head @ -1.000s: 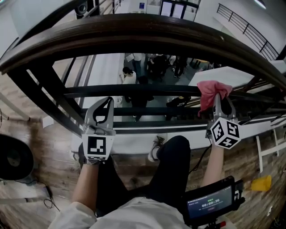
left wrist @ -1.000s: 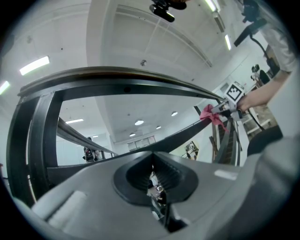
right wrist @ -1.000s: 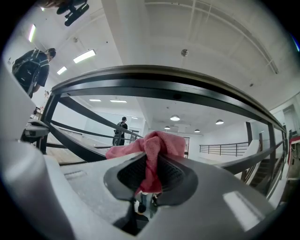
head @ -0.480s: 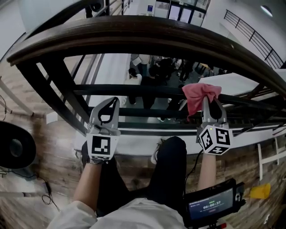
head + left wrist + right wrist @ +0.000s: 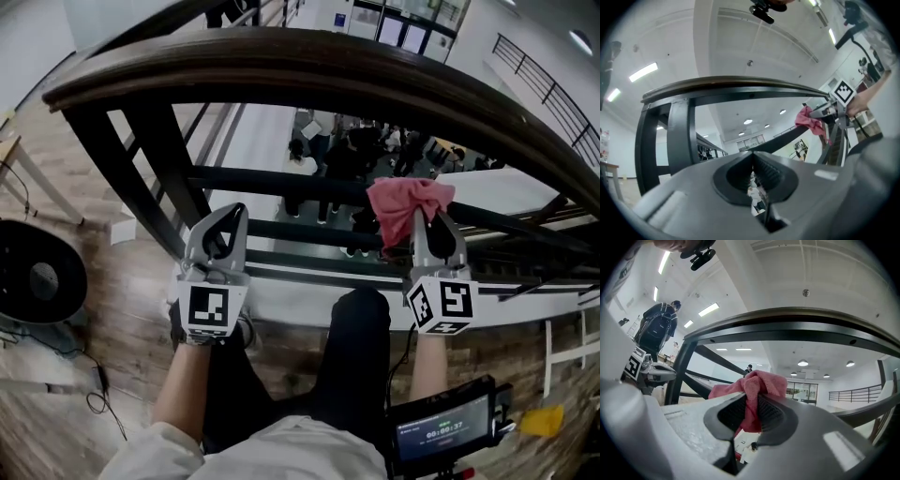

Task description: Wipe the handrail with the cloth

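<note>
since a second ago: right gripper [image 5: 430,223] and its cloth [image 5: 407,201] sit further left in the head view, nearer the left gripper [image 5: 223,223]. left gripper about where it was.

right gripper: jaws pinching the pink cloth. a bunch of it is squeezed between the ribbed pads, and the rest puffs out above the tips in a crumpled knot.

cloth position: below the dark wooden handrail [image 5: 309,64], clear of it. in the right gripper view the rail arches overhead with open space between it and the cloth. in the head view the cloth shows against the black horizontal bars [image 5: 281,180] of the railing.

left gripper: jaws pressed together, ribbed pads meeting at the tips, nothing between them. held up under the handrail, left of centre, just beside a thick black upright post [image 5: 159,159].

both grippers at roughly the same height, well apart, marker cubes facing the head camera.

around: wooden floor [image 5: 103,309] underfoot. round black object [image 5: 37,281] at the left edge. small screen device [image 5: 441,427] at lower right. people [image 5: 347,150] visible on a lower level through the bars.
</note>
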### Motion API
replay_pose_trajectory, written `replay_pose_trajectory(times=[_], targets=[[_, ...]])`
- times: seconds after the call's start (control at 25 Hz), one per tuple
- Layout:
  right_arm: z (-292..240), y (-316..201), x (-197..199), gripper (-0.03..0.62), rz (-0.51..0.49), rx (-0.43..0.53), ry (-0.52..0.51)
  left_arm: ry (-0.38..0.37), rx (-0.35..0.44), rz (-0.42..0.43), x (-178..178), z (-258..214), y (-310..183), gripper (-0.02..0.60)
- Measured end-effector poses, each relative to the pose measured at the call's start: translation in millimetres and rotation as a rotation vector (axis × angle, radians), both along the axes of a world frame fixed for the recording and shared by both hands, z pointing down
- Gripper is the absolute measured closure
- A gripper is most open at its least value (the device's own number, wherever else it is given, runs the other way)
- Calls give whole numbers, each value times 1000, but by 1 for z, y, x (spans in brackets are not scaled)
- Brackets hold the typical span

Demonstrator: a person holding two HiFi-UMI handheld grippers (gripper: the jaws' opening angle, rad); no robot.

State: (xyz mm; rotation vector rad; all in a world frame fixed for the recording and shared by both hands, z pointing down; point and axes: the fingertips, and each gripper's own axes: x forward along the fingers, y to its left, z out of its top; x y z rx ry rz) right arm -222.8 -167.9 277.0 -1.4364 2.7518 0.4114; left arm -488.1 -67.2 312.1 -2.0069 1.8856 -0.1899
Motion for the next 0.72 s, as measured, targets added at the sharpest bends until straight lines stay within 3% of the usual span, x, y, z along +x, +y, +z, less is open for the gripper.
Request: replay_pose_trajectory(times=[0.16,0.4,0.72], targets=[[-2,6,-23,534,-44,-6,-14,68,22,-46,-20,-5,13,575],[-6,12,-62,534,-108,-26,-14,55,15,-74,-34,-3,27,575],[-16,8,-128,534,-172,-122,-37,56,9,-112,-60,-1,40,575]])
